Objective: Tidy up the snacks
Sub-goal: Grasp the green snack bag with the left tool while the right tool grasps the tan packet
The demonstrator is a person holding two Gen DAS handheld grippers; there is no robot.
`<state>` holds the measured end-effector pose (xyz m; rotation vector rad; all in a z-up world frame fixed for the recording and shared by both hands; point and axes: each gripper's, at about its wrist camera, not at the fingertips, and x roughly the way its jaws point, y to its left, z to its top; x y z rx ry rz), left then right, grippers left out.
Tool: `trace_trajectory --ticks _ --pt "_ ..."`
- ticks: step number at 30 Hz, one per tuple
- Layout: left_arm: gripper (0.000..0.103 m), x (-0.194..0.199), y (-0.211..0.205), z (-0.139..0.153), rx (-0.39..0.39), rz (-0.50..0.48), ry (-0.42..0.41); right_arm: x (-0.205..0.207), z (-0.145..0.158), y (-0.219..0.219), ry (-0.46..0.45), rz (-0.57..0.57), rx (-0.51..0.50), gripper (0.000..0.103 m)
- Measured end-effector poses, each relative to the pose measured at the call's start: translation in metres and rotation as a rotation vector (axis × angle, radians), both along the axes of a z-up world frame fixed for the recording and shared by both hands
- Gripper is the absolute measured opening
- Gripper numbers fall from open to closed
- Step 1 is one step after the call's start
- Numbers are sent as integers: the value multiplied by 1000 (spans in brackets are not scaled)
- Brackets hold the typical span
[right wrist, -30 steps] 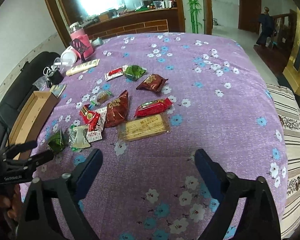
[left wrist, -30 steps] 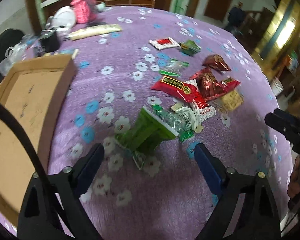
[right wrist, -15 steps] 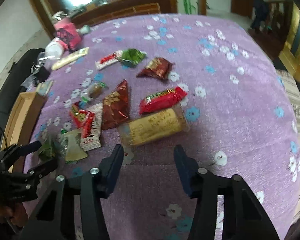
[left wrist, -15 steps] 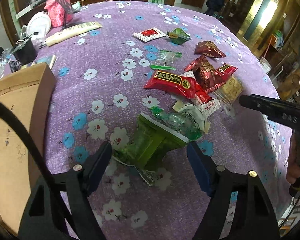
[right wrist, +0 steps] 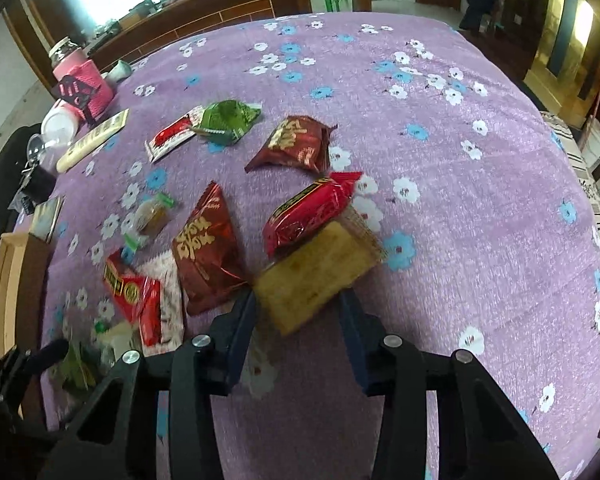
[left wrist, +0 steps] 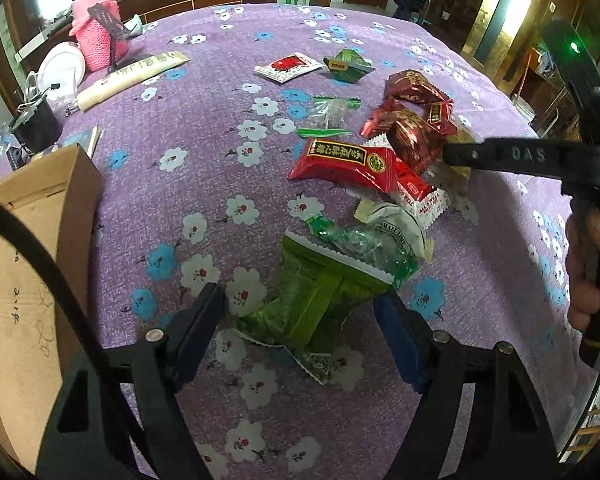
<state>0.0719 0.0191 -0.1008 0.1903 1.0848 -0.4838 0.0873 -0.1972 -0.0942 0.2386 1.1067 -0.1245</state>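
Observation:
A green snack packet [left wrist: 320, 288] lies crumpled on the purple flowered cloth [left wrist: 204, 152]. My left gripper [left wrist: 300, 312] points down over it, its pads touching the packet's two sides. A clear packet of yellow crackers [right wrist: 320, 272] sits tilted between the fingers of my right gripper [right wrist: 298, 304], whose jaws are closing on its near end. In the left wrist view one right finger [left wrist: 500, 156] reaches over the pile of red packets [left wrist: 348, 164]. A person's hand [left wrist: 592, 272] holds that gripper.
An open cardboard box [left wrist: 40, 240] stands at the left edge of the table. Red, dark red [right wrist: 204, 248] and green packets [right wrist: 228, 120] lie scattered mid-table. A pink knitted jar [left wrist: 96, 40], a white lid and a long beige packet [left wrist: 132, 74] sit at the far left.
Both grippers sank toward the table and narrowed. The left came down around the green packet. The right moved in onto the cracker packet, which has turned and tilted.

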Motion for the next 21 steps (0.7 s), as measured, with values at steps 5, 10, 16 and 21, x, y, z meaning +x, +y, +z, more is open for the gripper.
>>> trace_trajectory --ticks 5,10,16,21 --pt "79 2 -2 -1 12 16 0 10 -1 7 -2 25 -25 43" --pt "79 2 1 11 -28 123 -7 5 5 1 1 33 -28 43" --pt "79 -7 0 17 9 182 -50 -1 17 10 -9 55 -160 44" --pt "79 -10 7 17 22 137 -55 -6 11 -3 14 -28 -62 44"
